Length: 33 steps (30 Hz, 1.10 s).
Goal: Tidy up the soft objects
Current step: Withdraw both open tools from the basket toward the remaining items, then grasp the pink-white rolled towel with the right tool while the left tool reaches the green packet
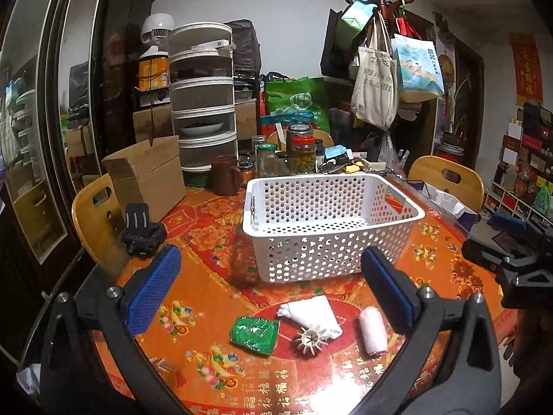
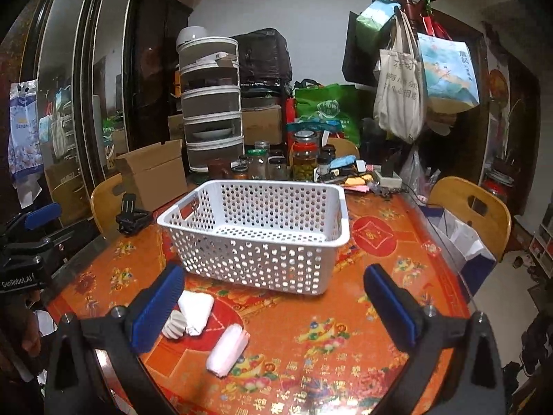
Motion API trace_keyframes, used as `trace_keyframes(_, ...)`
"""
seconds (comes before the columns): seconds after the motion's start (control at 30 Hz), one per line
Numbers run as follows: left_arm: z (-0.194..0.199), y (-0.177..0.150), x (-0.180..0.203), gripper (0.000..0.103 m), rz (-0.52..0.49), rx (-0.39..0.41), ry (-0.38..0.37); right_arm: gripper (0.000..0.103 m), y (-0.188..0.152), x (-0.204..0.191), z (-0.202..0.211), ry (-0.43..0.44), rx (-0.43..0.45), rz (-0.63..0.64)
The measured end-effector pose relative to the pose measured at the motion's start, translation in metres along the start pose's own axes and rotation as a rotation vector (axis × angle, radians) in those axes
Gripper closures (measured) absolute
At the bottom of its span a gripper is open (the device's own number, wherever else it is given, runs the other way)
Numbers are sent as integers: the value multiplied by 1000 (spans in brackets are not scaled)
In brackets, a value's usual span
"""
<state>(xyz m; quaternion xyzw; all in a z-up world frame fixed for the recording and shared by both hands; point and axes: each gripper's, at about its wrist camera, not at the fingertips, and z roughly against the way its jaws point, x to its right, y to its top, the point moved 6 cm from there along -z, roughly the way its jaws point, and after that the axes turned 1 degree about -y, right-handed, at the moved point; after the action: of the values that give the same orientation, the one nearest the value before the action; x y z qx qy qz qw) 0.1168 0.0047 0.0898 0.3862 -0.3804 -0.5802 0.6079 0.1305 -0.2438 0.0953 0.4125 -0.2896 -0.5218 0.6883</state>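
Observation:
A white perforated basket (image 1: 408, 211) stands empty on the orange patterned table; it also shows in the right wrist view (image 2: 340, 231). In front of it lie a green packet (image 1: 255, 334), a folded white cloth (image 1: 311, 311), a cream spiky ball (image 1: 310, 340) and a white roll (image 1: 372, 334). The right wrist view shows the cloth (image 2: 195, 309), the ball (image 2: 174, 325) and the roll (image 2: 228, 346). My left gripper (image 1: 271, 295) is open above these items. My right gripper (image 2: 273, 306) is open, to the right of them. Both are empty.
Jars (image 1: 302, 154), a brown mug (image 1: 224, 174), a cardboard box (image 1: 148, 173) and a tiered food cover (image 1: 204, 97) crowd the table's far side. A black clip stand (image 1: 140, 230) sits at the left edge. Wooden chairs (image 2: 473, 207) flank the table.

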Motion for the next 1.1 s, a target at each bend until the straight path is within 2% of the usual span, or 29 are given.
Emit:
trace_keyframes(0.47,-30,-41,-6,0,27,-84,-3,0,-47,-9,-25,46,-79,-15)
trace_keyframes(0.63,-57,-69,-20,0,66,-144,-17,1,-71,-13,-41,53,-127,-18)
trace_keyframes(0.83,-98,-105,-41,0,109,-237,-12,16,-100,-21,-64,68,-194,-27)
trace_keyframes(0.9,-110,-115,-46,0,112,-264,-12,25,-111,-26,-71,76,-224,-21)
trace_keyframes(1.1,-140,-140,-49,1,88,-334,-22,28,-129,-40,-84,87,-266,-5)
